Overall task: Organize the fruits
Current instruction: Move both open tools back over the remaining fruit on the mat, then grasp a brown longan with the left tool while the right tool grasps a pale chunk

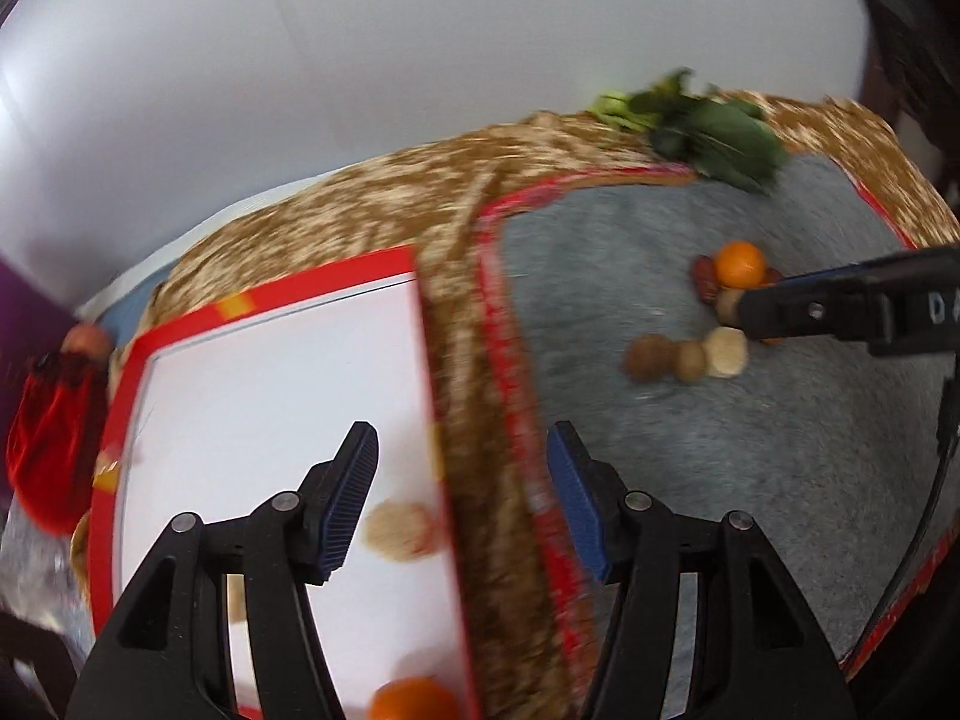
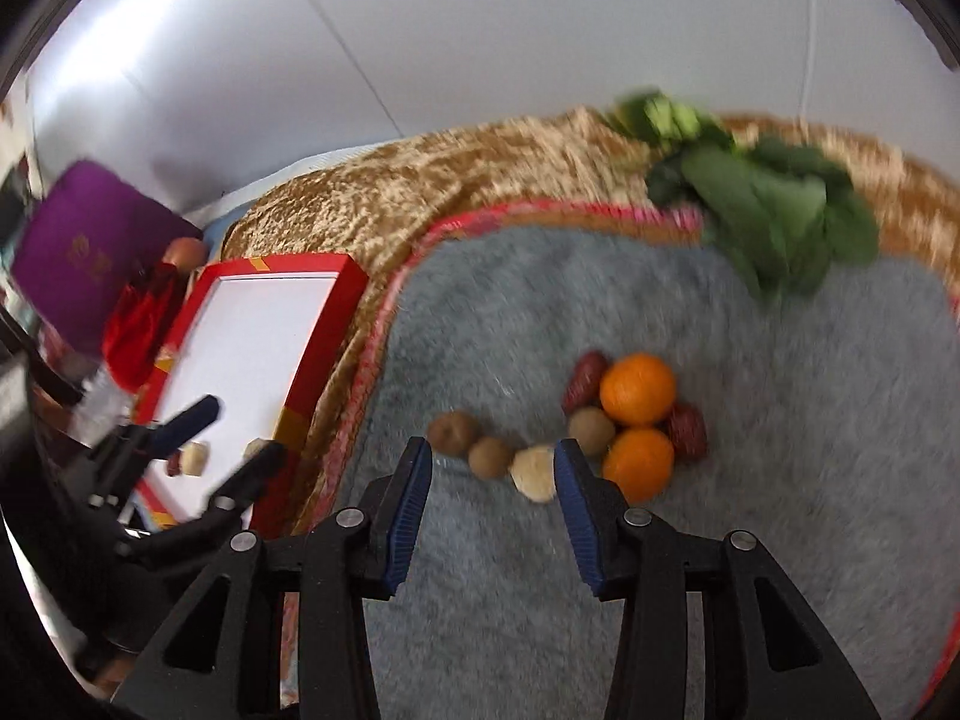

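A: Where did the fruit lie?

B: Most of it sat on the grey mat (image 2: 750, 540), in a loose cluster right of middle. Two oranges (image 2: 638, 389) lay touching, one beyond the other, with dark red dates (image 2: 688, 432) tucked against them. A row of three small round fruits (image 2: 491, 459), two brown and one pale, ran leftward from that cluster.

A: And the box?

B: The red-edged white box (image 1: 264, 396) stood left of the mat on the gold cloth (image 2: 372, 204). It already held a pale round fruit (image 1: 399, 531) and an orange (image 1: 414, 701) near its close end.

A: What about the grippers?

B: The left gripper (image 1: 462, 498) hung over the box's right edge, jaws parted with nothing between them. The right gripper (image 2: 493, 501) hovered over the near part of the mat, jaws also apart and empty, the pale fruit just beyond its tips.

A: Anything else?

B: Leafy greens (image 2: 774, 210) lay at the mat's far right corner, and a purple box (image 2: 90, 252) stood far left.
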The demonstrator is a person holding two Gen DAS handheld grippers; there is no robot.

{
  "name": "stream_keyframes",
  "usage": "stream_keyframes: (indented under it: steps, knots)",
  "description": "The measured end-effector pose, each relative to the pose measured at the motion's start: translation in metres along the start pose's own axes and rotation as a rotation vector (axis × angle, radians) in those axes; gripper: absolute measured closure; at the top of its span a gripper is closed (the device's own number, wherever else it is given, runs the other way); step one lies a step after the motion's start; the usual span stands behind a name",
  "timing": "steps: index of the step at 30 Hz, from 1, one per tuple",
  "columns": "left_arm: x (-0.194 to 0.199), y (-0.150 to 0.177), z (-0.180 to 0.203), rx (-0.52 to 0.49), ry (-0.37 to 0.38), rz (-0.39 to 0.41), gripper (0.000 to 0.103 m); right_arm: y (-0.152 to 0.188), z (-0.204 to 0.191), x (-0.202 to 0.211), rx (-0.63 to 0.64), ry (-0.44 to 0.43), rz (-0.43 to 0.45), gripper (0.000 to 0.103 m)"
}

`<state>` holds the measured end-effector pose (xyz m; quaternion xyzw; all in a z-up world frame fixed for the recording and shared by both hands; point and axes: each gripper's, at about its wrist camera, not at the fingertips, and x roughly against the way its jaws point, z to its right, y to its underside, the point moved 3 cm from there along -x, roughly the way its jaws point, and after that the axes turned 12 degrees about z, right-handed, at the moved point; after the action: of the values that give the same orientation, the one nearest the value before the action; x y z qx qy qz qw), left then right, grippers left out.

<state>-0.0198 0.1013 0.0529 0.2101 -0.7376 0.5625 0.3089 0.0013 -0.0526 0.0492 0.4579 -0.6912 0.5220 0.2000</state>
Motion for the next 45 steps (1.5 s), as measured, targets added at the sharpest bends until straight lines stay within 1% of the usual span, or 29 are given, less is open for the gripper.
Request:
stream_keyframes:
  steps: [2, 4, 6, 10, 12, 14, 17, 21, 23, 26, 28, 29, 31, 35, 38, 40, 41, 43, 44, 45]
  knots:
    - [-0.008, -0.005, 0.018, -0.04, 0.063, 0.002, 0.046, 0.004, 0.009, -0.005, -0.057, -0.036, -0.043, 0.057]
    - [-0.014, -0.009, 0.03, -0.079, 0.091, 0.003, 0.046, 0.008, 0.015, -0.014, -0.118, -0.074, -0.09, 0.058]
    - [-0.021, -0.014, 0.036, -0.122, 0.1, 0.011, 0.046, 0.009, 0.018, -0.019, -0.132, -0.067, -0.1, 0.058]
    - [-0.026, -0.02, 0.046, -0.181, 0.175, 0.038, 0.046, 0.008, 0.023, -0.03, -0.159, -0.045, -0.117, 0.059]
    - [-0.032, -0.02, 0.05, -0.209, 0.196, 0.03, 0.046, 0.008, 0.026, -0.035, -0.165, -0.02, -0.123, 0.06]
    - [-0.038, -0.018, 0.053, -0.217, 0.224, 0.016, 0.046, 0.008, 0.029, -0.039, -0.186, -0.024, -0.132, 0.062]
    - [-0.046, -0.019, 0.055, -0.223, 0.256, 0.003, 0.046, 0.008, 0.03, -0.043, -0.196, -0.019, -0.131, 0.063]
    - [-0.053, -0.021, 0.06, -0.244, 0.267, 0.001, 0.046, 0.007, 0.03, -0.047, -0.194, -0.018, -0.133, 0.063]
    - [-0.056, -0.022, 0.063, -0.254, 0.27, -0.003, 0.048, 0.007, 0.03, -0.048, -0.191, -0.014, -0.137, 0.064]
    - [-0.062, -0.023, 0.064, -0.252, 0.277, -0.022, 0.055, 0.006, 0.03, -0.051, -0.195, -0.016, -0.136, 0.064]
    - [-0.068, -0.02, 0.066, -0.254, 0.283, -0.048, 0.063, 0.005, 0.029, -0.053, -0.184, -0.014, -0.137, 0.064]
    - [-0.07, -0.018, 0.068, -0.266, 0.282, -0.053, 0.064, 0.006, 0.028, -0.054, -0.179, -0.014, -0.141, 0.062]
    - [-0.07, -0.017, 0.071, -0.285, 0.273, -0.046, 0.065, 0.006, 0.024, -0.057, -0.167, -0.01, -0.147, 0.059]
    - [-0.074, -0.02, 0.069, -0.229, 0.287, -0.045, 0.065, 0.006, 0.024, -0.057, -0.17, -0.014, -0.14, 0.059]
    - [-0.075, -0.021, 0.073, -0.248, 0.27, -0.037, 0.066, 0.006, 0.024, -0.057, -0.184, -0.016, -0.13, 0.06]
    - [-0.076, -0.023, 0.075, -0.24, 0.281, -0.035, 0.072, 0.005, 0.028, -0.057, -0.201, -0.027, -0.129, 0.062]
    - [-0.077, -0.024, 0.076, -0.234, 0.288, -0.037, 0.074, 0.004, 0.029, -0.056, -0.203, -0.031, -0.127, 0.065]
    - [-0.077, -0.024, 0.077, -0.245, 0.289, -0.035, 0.079, 0.003, 0.031, -0.054, -0.204, -0.024, -0.12, 0.078]
    - [-0.076, -0.024, 0.077, -0.244, 0.296, -0.035, 0.081, 0.003, 0.033, -0.054, -0.21, -0.029, -0.123, 0.08]
    - [-0.077, -0.024, 0.077, -0.238, 0.303, -0.038, 0.082, 0.003, 0.035, -0.054, -0.22, -0.035, -0.127, 0.08]
